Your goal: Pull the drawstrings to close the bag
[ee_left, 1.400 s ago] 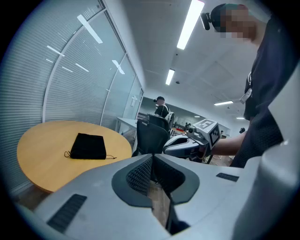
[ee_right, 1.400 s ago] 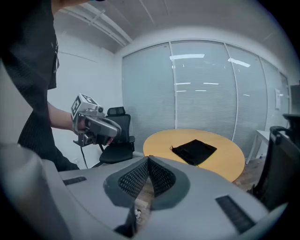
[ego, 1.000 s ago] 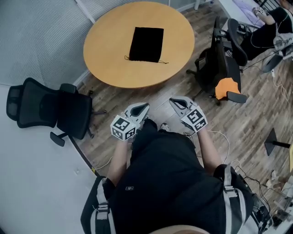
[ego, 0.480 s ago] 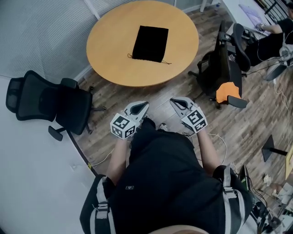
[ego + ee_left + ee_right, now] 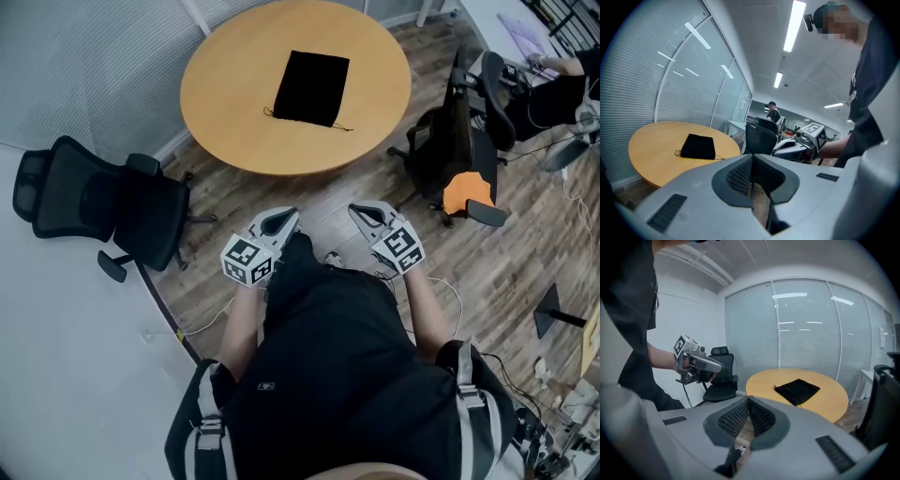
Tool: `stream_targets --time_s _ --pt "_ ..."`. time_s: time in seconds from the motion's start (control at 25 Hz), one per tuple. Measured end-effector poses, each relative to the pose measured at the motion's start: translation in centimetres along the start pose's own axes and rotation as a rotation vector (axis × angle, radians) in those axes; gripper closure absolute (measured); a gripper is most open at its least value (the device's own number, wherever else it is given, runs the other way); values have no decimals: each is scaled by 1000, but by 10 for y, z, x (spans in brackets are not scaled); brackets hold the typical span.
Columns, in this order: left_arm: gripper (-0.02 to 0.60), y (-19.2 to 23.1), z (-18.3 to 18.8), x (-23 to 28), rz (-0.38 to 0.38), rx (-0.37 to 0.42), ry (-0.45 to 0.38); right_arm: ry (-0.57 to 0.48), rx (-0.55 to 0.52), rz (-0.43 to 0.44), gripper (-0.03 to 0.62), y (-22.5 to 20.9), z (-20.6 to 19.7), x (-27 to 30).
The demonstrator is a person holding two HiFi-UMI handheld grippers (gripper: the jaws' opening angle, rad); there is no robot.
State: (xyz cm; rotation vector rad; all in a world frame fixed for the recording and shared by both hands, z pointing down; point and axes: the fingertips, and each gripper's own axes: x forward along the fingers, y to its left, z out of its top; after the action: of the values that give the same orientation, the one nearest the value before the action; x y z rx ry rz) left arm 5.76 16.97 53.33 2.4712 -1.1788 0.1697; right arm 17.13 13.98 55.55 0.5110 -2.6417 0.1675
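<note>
The left hand-held gripper (image 5: 279, 219) is hovering over the floor, its jaws pressed together on nothing. Toward 12 o'clock, a flat black cloth drawstring bag (image 5: 312, 86) is lying mid-way across the round tan wooden worktop (image 5: 230, 89), its long axis running 12 to 6 and its mouth and thin drawstrings (image 5: 266, 112) facing 6. The right hand-held gripper (image 5: 364, 212) is likewise pressed together, empty.

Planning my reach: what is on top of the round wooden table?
A black drawstring bag lies flat on the table, cords trailing from its near end. The tabletop beneath it and the bag's contents are hidden.
</note>
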Motion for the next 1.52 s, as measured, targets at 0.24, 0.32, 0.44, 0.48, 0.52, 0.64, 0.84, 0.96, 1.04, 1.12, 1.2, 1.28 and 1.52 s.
stream_targets --time_s 0.24,0.32,0.44,0.48,0.52,0.64,0.84,0.96,1.04,1.12,1.2,1.28,1.52 --pt "561 14 0 6 -9 -13 6 20 -5 -25 534 -11 -1 9" --pt "561 19 5 9 -15 -5 7 21 -5 -28 534 -13 1 11" --pt "561 31 12 16 -26 -3 7 31 3 -44 534 -21 0 19" --pt "561 34 13 18 -31 -4 10 34 10 -50 534 -24 -1 22" --pt "561 38 14 20 -37 -4 13 37 16 -54 536 -27 -1 25" --pt "561 56 21 26 -46 -7 22 47 22 -63 534 -35 4 35" --pt "561 87 37 41 -69 -7 26 58 37 -90 534 -57 13 52" --pt "561 107 46 49 -84 -6 31 69 48 -105 534 -68 18 65" --pt "561 120 50 53 -93 -8 33 77 53 -111 534 -74 21 74" --pt "561 134 53 57 -102 -9 37 84 57 -118 534 -80 24 86" --pt "561 148 55 58 -110 -10 40 90 62 -124 534 -84 28 97" --pt "561 162 58 60 -118 -11 43 95 64 -131 534 -89 33 108" --pt "561 206 63 61 -131 -12 53 112 62 -157 534 -101 46 141"
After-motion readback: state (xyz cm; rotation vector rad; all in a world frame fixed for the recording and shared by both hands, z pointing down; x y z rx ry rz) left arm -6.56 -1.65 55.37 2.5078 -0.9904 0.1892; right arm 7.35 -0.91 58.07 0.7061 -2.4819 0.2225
